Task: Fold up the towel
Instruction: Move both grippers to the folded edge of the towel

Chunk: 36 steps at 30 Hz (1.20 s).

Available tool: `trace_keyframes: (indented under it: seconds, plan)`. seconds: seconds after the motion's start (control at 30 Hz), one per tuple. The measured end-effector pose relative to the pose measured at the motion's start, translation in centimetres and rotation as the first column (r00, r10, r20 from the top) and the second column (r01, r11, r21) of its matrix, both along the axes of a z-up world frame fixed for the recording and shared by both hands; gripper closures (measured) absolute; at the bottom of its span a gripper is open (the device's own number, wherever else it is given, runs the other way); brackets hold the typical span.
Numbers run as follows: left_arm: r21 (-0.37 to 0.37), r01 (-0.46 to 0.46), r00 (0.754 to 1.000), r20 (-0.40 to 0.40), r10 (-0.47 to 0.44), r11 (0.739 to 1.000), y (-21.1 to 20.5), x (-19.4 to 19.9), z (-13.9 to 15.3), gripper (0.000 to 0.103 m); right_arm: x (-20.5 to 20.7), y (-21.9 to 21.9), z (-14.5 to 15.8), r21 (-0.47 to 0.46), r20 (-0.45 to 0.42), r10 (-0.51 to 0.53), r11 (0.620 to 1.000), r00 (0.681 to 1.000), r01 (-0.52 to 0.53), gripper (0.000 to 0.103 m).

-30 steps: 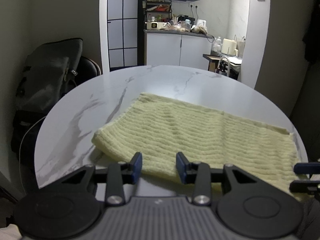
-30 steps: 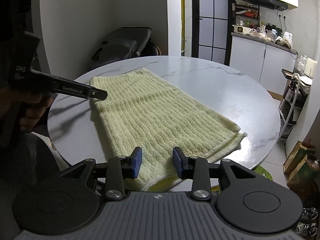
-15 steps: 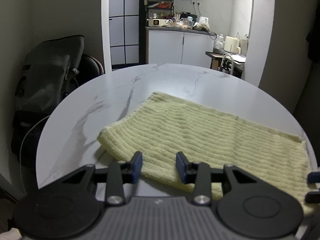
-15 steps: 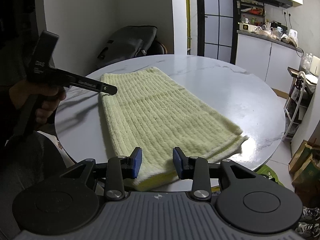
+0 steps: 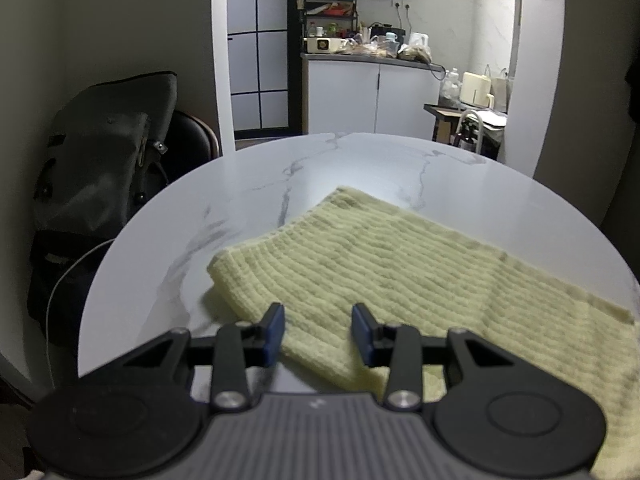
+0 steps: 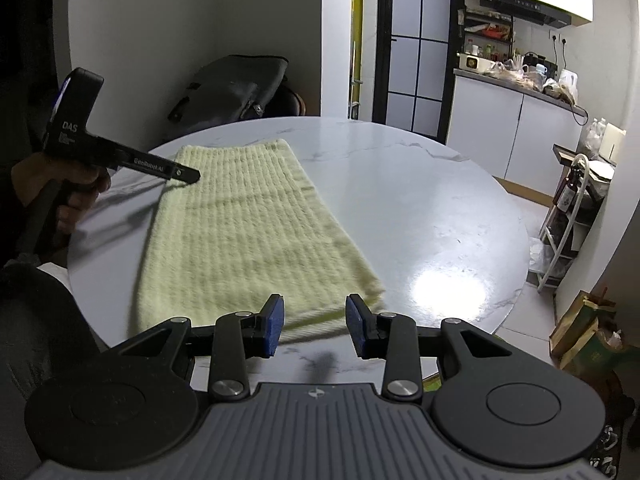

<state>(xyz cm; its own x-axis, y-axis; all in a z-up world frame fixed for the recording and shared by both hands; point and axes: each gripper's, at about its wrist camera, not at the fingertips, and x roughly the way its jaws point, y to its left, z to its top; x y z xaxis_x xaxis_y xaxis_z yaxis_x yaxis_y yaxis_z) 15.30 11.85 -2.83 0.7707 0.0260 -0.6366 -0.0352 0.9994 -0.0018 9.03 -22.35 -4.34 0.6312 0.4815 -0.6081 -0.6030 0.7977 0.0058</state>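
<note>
A pale yellow ribbed towel [image 5: 408, 276] lies folded in a long strip on the round white marble table [image 5: 280, 184]; it also shows in the right wrist view [image 6: 244, 232]. My left gripper [image 5: 319, 334] is open and empty, hovering just above the towel's near left edge. It also shows from the side in the right wrist view [image 6: 188, 174], above the towel's far left corner. My right gripper [image 6: 315, 324] is open and empty, just above the towel's near end.
A dark bag on a chair [image 5: 104, 160] stands left of the table. A kitchen counter with white cabinets [image 5: 368, 92] is behind. A rack with bottles [image 6: 568, 216] and paper bags [image 6: 588, 332] stand on the floor at right.
Both grippers have drawn back and risen a little from the towel. The right gripper has left the left wrist view. The towel lies still.
</note>
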Motion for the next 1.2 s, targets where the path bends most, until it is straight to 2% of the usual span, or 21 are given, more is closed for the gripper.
trace_keyframes:
  seconds: [0.13, 0.37, 0.47, 0.53, 0.7, 1.07, 1.2]
  plan:
    - [-0.010, -0.031, 0.999, 0.024, 0.031, 0.999, 0.1, 0.4, -0.1, 0.063, 0.7, -0.2, -0.3, -0.010, -0.012, 0.001, 1.000, 1.000, -0.001, 0.065]
    - [0.003, -0.028, 0.997, 0.072, 0.028, 1.000, 0.2, -0.7, 0.0, 0.063, 1.6, -0.3, -0.6, -0.013, -0.030, 0.010, 1.000, 1.000, -0.010, 0.064]
    - [-0.008, -0.035, 0.995, 0.090, 0.035, 0.999, 0.5, -1.8, 0.3, 0.063, 1.9, -0.6, -0.7, -0.001, -0.039, 0.009, 1.000, 0.999, -0.009, 0.063]
    - [-0.019, -0.036, 0.995, 0.094, 0.038, 0.999, 0.6, -2.5, 0.5, 0.063, 1.9, -0.8, -0.7, -0.004, -0.039, 0.007, 1.000, 0.999, -0.008, 0.057]
    - [-0.040, -0.015, 0.996, 0.092, 0.019, 0.999, -0.6, -4.6, 0.6, 0.063, 2.0, -1.3, -0.8, 0.003, -0.046, 0.010, 1.000, 0.999, -0.010, 0.052]
    - [-0.044, 0.031, 0.995, 0.101, -0.027, 0.999, -3.5, -9.1, 1.2, 0.062, 1.6, -1.1, -0.9, 0.000, -0.029, 0.046, 0.999, 0.999, -0.046, 0.052]
    - [-0.022, 0.047, 0.994, 0.101, -0.045, 0.999, -4.3, -11.2, 1.3, 0.062, 1.0, -0.7, -0.7, -0.014, -0.029, 0.078, 0.997, 0.997, -0.078, 0.052]
